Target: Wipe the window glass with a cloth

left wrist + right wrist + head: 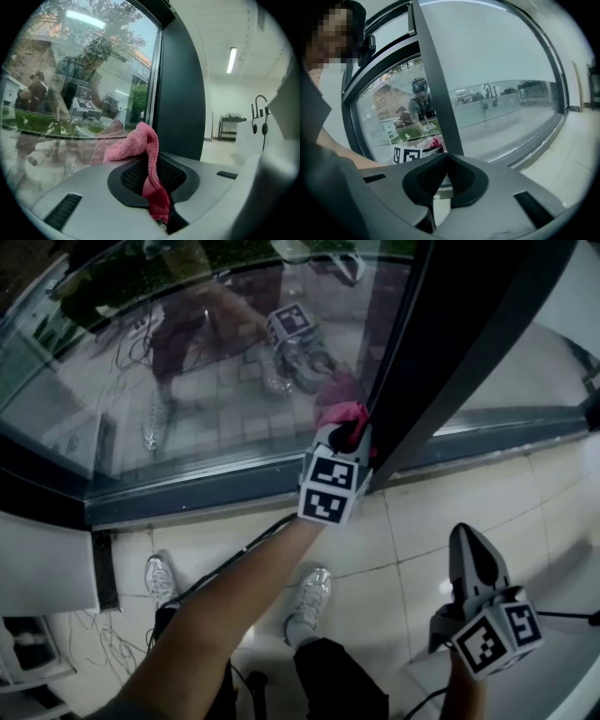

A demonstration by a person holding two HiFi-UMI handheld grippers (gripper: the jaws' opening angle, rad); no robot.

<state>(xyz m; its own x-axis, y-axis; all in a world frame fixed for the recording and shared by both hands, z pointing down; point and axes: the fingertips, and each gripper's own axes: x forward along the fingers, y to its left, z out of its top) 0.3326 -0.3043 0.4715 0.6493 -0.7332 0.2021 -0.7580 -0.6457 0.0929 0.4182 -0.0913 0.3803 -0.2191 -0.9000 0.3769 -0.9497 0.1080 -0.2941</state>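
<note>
- Left gripper (345,435) is clamped on the pink cloth (343,414), with one fold pinched between the jaws. The loose end is bunched low at the window glass (187,362), just beside the dark mullion (441,352); contact is probable but not certain.
- Right gripper (466,540): jaws together, nothing between them, hanging well apart from the pane.
- Judgement: flatten the bunched end on the glass and sweep away from the mullion in overlapping passes. The pinch is narrow, so the cloth may slip.

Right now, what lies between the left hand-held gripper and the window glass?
A pink cloth, clamped by the left hand-held gripper; the left gripper view shows it.
</note>
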